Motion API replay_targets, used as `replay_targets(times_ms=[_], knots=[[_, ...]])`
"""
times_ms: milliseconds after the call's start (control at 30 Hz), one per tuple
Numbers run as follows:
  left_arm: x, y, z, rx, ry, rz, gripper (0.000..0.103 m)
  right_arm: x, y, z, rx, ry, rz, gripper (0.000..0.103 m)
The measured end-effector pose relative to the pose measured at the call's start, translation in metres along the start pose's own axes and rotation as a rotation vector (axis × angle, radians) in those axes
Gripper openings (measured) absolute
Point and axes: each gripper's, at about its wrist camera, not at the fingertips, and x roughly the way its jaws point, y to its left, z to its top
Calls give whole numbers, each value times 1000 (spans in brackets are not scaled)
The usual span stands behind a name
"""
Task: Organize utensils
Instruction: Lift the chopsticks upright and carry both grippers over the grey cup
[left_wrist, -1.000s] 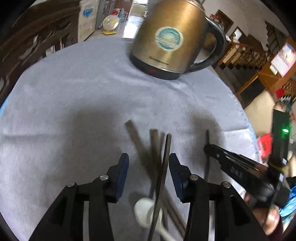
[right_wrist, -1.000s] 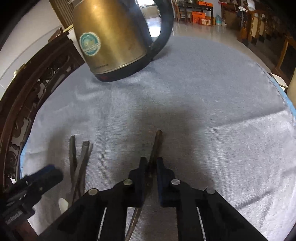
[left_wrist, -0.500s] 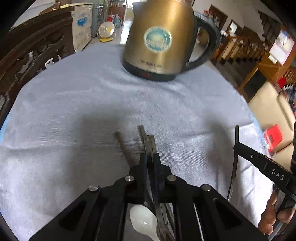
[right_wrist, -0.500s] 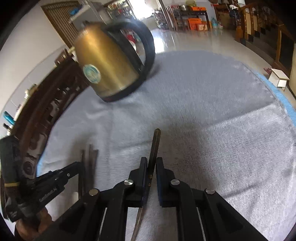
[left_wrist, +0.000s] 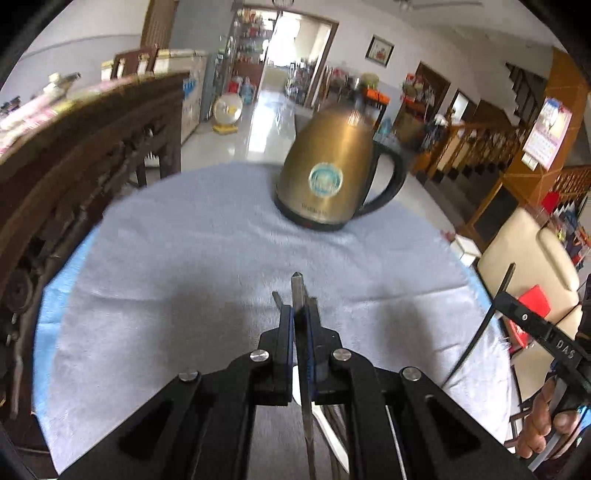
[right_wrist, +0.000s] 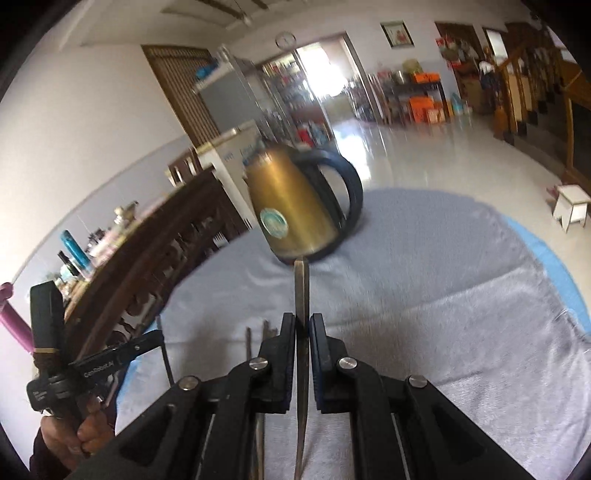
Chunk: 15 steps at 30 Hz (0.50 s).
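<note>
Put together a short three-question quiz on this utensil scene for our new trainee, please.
1. True or false: the left gripper is shut on a chopstick.
2. Multiple choice: what stands on the grey cloth beyond both grippers? A) a glass jug B) a brass-coloured kettle C) a saucepan
3. Fill in: the right gripper holds a single ____ whose tip points toward the kettle.

Key
1. True: its fingers are closed on one chopstick, with other chopsticks and a white spoon lying on the cloth below.
2. B.
3. Chopstick.
</note>
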Motion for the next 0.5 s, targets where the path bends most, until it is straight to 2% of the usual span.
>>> replay_targets(times_ms=[333, 500], knots=[[-101, -25, -6, 3, -200, -22, 5, -84, 47, -10, -133, -226, -22, 9], [-151, -40, -3, 17, -301, -55, 5, -119, 66, -10, -181, -291, 2, 9]])
